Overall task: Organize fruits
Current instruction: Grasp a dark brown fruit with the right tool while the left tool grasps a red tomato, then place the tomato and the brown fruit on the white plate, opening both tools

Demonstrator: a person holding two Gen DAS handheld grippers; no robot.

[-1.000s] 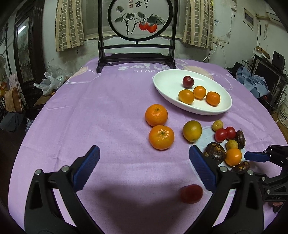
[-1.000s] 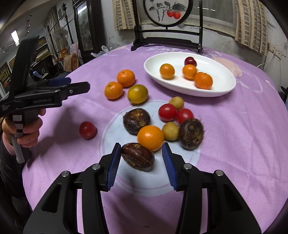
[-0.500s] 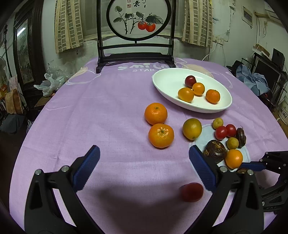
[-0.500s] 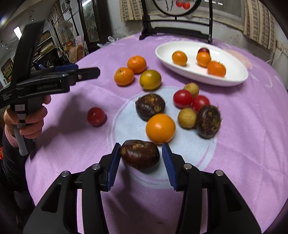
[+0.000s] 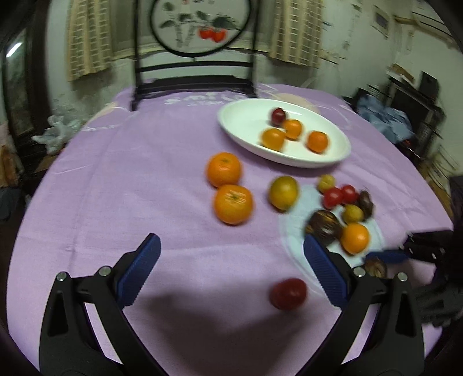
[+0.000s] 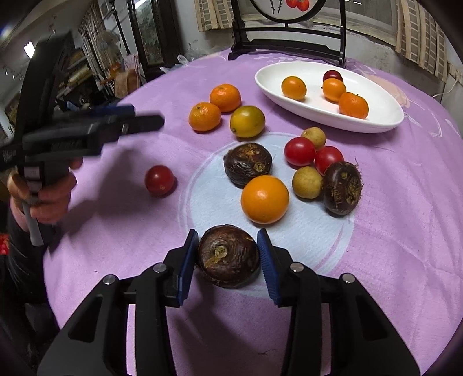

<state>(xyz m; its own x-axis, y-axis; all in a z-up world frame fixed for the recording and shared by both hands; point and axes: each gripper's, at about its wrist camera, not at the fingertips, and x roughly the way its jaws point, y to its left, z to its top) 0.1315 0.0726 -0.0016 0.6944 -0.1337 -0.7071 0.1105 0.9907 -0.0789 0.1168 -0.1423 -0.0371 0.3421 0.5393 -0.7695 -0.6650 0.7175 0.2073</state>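
Observation:
My right gripper point(image 6: 228, 256) has its jaws around a dark brown chestnut-like fruit point(image 6: 228, 256) on the pale circle of the purple cloth; both pads sit at its sides, touching or nearly so. My left gripper point(image 5: 231, 272) is open and empty above the cloth, a red tomato point(image 5: 288, 293) lying just inside its right finger. A white oval dish point(image 6: 376, 121) at the back holds three small oranges and a dark red fruit. Two tangerines point(image 6: 214, 108), a yellow-green citrus point(image 6: 247, 121), an orange point(image 6: 264, 199), tomatoes point(image 6: 299, 150), small yellow fruits and two more dark fruits lie loose.
A dark wooden stand with a round painted panel point(image 5: 199, 26) rises at the table's far edge. The round table's edge curves close on all sides. The left gripper and the hand holding it point(image 6: 43, 185) show at the left of the right wrist view.
My right gripper moved forward around the dark fruit and narrowed onto it. My left gripper shifted slightly forward and stayed open.

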